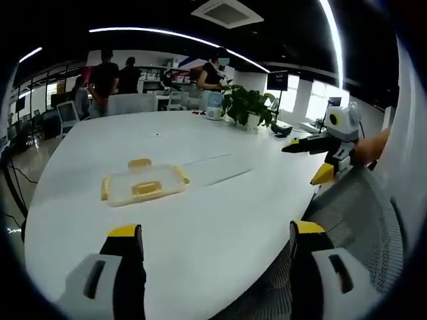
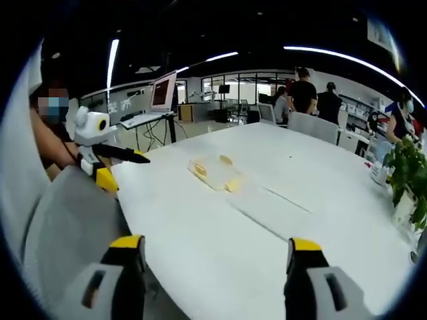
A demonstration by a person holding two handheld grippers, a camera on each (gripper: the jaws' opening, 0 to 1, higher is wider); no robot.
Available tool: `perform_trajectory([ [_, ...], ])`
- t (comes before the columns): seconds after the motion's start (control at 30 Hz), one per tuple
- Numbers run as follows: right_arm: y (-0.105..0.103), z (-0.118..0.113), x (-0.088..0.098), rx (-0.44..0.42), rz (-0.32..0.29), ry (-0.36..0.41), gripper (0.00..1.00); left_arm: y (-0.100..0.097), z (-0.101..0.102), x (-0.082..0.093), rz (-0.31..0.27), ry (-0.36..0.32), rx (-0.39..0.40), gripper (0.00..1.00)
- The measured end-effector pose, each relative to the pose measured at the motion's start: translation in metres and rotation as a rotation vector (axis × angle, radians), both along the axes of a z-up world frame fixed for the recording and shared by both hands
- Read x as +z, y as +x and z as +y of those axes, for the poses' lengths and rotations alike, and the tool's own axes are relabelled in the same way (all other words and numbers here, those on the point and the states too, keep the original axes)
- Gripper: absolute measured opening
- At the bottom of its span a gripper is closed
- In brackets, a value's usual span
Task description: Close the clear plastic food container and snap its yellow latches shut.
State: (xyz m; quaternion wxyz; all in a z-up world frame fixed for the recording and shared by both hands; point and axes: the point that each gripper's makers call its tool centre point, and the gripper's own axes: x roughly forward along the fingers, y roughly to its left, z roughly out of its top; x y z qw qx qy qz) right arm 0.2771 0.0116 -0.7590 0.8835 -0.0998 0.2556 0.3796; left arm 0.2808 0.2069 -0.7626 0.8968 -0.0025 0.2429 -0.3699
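Far from the container (image 1: pixel 142 183) on the table (image 1: pixel 220 213), both grippers (image 1: pixel 217 240) (image 2: pixel 217 250) gape wide; latches (image 1: pixel 145 189) wait unsnapped.

Wide bare surface (image 1: pixel 220 200) is seen on every side of the container (image 1: pixel 143 183), so it can be approached from all directions. A plant (image 1: pixel 248 107) and a small jug (image 1: pixel 213 107) are set well apart at the far edge.

Container (image 2: pixel 216 173) latch state too small
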Motion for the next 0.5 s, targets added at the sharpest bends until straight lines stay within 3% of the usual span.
perform_trajectory([
  [0.5,0.013,0.012,-0.003,0.035,0.006,-0.024,0.85,0.009,0.001,-0.004,0.001,0.024,-0.022,0.88],
])
